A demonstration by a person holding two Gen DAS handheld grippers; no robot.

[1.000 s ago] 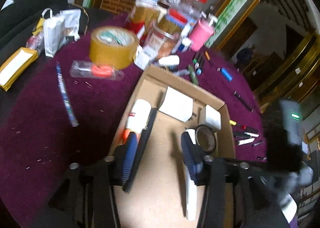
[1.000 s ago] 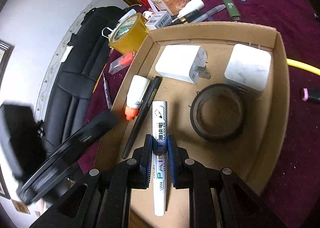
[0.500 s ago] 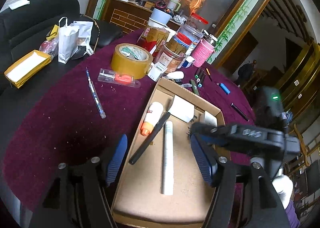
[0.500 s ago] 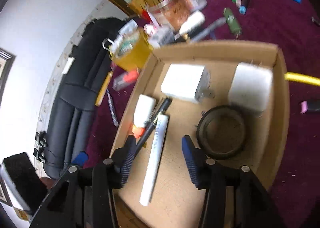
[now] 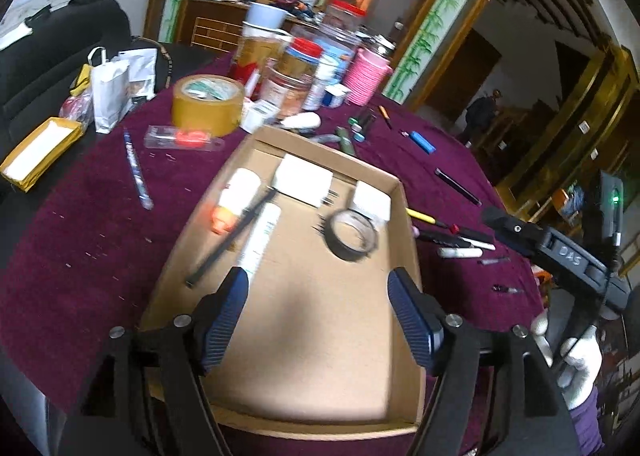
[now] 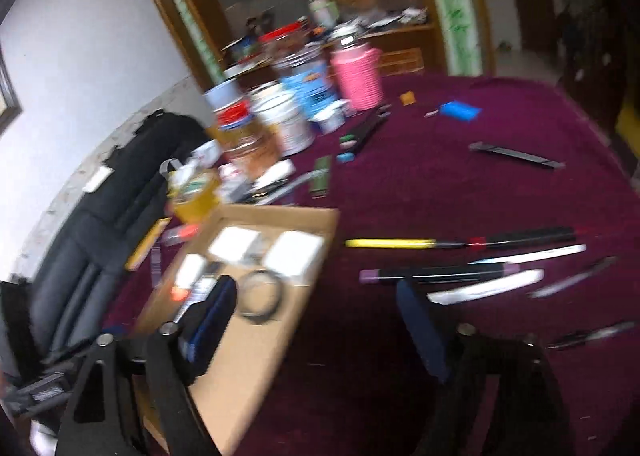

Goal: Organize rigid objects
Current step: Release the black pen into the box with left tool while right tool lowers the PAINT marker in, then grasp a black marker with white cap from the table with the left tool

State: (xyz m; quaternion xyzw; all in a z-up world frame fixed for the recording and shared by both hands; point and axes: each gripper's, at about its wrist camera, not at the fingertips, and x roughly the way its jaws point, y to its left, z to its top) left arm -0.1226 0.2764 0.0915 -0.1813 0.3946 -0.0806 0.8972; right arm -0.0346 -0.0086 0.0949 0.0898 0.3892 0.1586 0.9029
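A cardboard box point(image 5: 408, 223) lies on the purple table point(image 5: 80, 240). In it lie a white paint marker point(image 5: 262, 234), a black pen point(image 5: 232, 240), a white tube with orange cap point(image 5: 236, 195), two white chargers point(image 5: 304, 179), and a black tape ring point(image 5: 354, 236). My left gripper point(image 5: 318, 312) is open and empty above the box's near end. My right gripper point(image 6: 316, 320) is open and empty, over the box's right edge point(image 6: 316, 268). Loose pens lie right of the box: a yellow one point(image 6: 390, 243), a white one point(image 6: 486, 287), black ones point(image 6: 436, 274).
Jars, a pink cup point(image 5: 368, 75) and a tan tape roll point(image 5: 208, 105) crowd the far side of the table. A blue pen point(image 5: 136, 167) and a clear packet point(image 5: 184, 137) lie left of the box. A black sofa point(image 6: 100, 223) stands beyond the table.
My right gripper opened, let go of the white paint marker in the box, then pulled up and swung right toward the loose pens. My left gripper opened wider and drew back.
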